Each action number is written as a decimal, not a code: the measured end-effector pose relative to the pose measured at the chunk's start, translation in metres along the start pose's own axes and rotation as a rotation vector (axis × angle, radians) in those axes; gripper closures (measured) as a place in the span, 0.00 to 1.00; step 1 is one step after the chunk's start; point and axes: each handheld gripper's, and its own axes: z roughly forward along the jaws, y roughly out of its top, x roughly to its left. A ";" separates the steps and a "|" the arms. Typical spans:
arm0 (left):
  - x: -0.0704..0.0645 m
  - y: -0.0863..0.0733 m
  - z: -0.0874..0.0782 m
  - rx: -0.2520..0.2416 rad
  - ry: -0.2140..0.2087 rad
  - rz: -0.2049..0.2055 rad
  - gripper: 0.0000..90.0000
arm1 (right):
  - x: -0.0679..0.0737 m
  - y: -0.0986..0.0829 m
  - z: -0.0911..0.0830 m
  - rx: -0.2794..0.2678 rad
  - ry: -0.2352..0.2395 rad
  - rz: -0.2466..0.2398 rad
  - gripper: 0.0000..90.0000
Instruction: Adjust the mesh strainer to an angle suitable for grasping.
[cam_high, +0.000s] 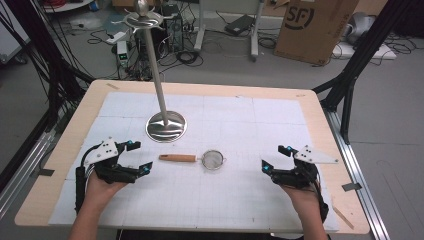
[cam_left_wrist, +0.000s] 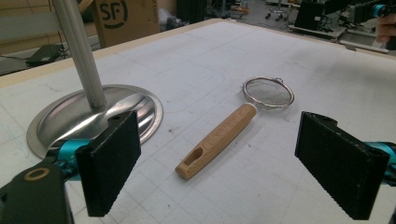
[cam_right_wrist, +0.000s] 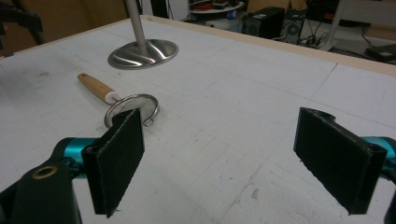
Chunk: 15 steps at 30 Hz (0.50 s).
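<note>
A small metal mesh strainer (cam_high: 214, 160) with a wooden handle (cam_high: 178, 158) lies flat near the table's middle. In the left gripper view the strainer (cam_left_wrist: 268, 92) and its handle (cam_left_wrist: 217, 140) lie ahead between the jaws. My left gripper (cam_high: 139, 156) is open, left of the handle's end, holding nothing. My right gripper (cam_high: 274, 158) is open too, to the right of the strainer. In the right gripper view the strainer (cam_right_wrist: 131, 108) lies beyond the left jaw. A steel stand with a round base (cam_high: 166, 126) and tall pole (cam_high: 154, 62) rises behind the strainer.
The white gridded mat (cam_high: 235, 130) covers a wooden table (cam_high: 60, 150). Beyond the far edge are a cardboard box (cam_high: 312, 27), cables and equipment on the floor. Black frame struts (cam_high: 350, 75) stand at the right.
</note>
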 end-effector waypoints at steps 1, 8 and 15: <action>0.000 0.000 0.000 0.001 0.002 -0.001 0.17 | 0.000 0.000 0.000 0.003 -0.002 0.003 0.17; -0.001 -0.003 0.004 0.018 -0.002 -0.001 0.16 | 0.000 -0.002 -0.002 0.003 -0.009 -0.003 0.17; -0.001 -0.002 0.004 0.012 -0.006 -0.001 0.16 | 0.001 0.000 -0.005 -0.002 -0.008 -0.002 0.17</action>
